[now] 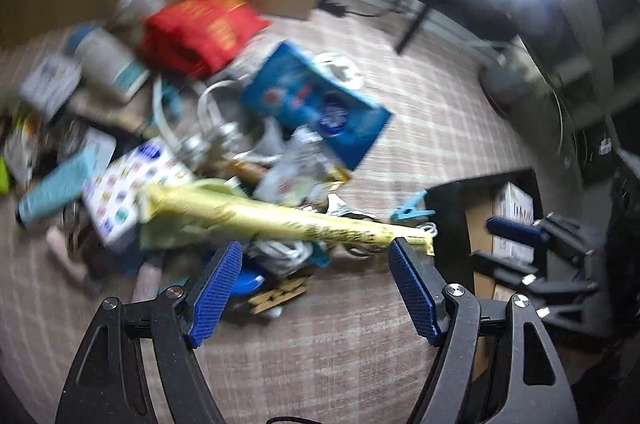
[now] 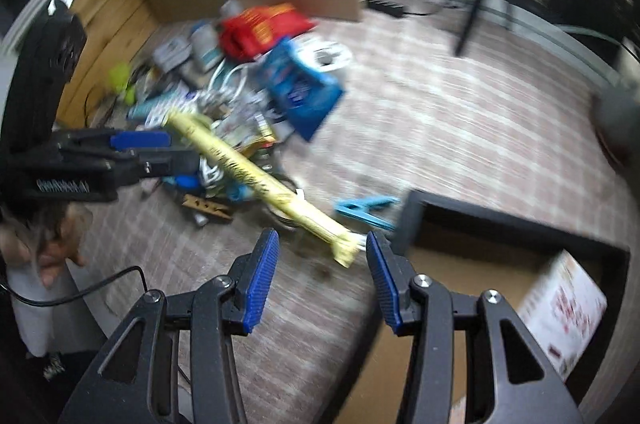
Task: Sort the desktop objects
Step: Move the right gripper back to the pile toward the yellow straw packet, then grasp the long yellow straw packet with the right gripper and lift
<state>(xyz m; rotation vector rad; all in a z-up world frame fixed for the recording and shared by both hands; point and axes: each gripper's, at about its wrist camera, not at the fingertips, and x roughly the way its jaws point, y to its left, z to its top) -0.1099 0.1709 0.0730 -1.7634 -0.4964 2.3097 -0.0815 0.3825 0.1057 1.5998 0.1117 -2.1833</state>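
both tongs, left [image 1: 316,284] and right [image 2: 322,278], gape empty as the yellow packet [image 2: 256,176] lies between pile and black box [image 2: 516,224]; next, close on it.

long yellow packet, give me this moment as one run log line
long yellow plastic packet | lying across clutter pile | left hand-held gripper open | right hand-held gripper open, near packet end | black bin beside

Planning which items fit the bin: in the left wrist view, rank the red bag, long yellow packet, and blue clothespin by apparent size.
1. long yellow packet, though nearer the camera
2. red bag, close in area
3. blue clothespin
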